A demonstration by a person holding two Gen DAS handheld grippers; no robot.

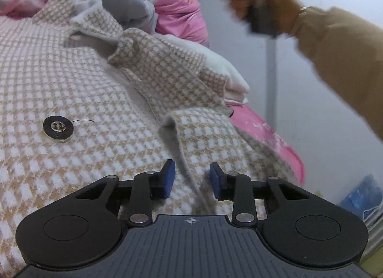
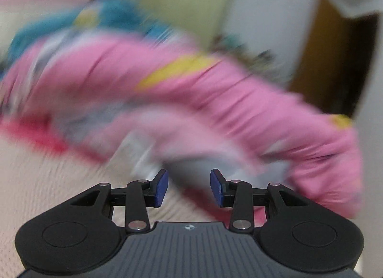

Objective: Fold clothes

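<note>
The left tool (image 1: 191,178) is hovering with its pads apart astride a raised front edge of the checked coat (image 1: 71,91), which is running straight ahead, while the right tool (image 2: 189,188), also apart and empty, is sweeping past the pink clothes (image 2: 215,91).

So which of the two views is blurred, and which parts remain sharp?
Right wrist view: the pink garment is smeared, only the right gripper is sharp. Left wrist view: the checked coat and button are crisp; the hand is blurred.
</note>
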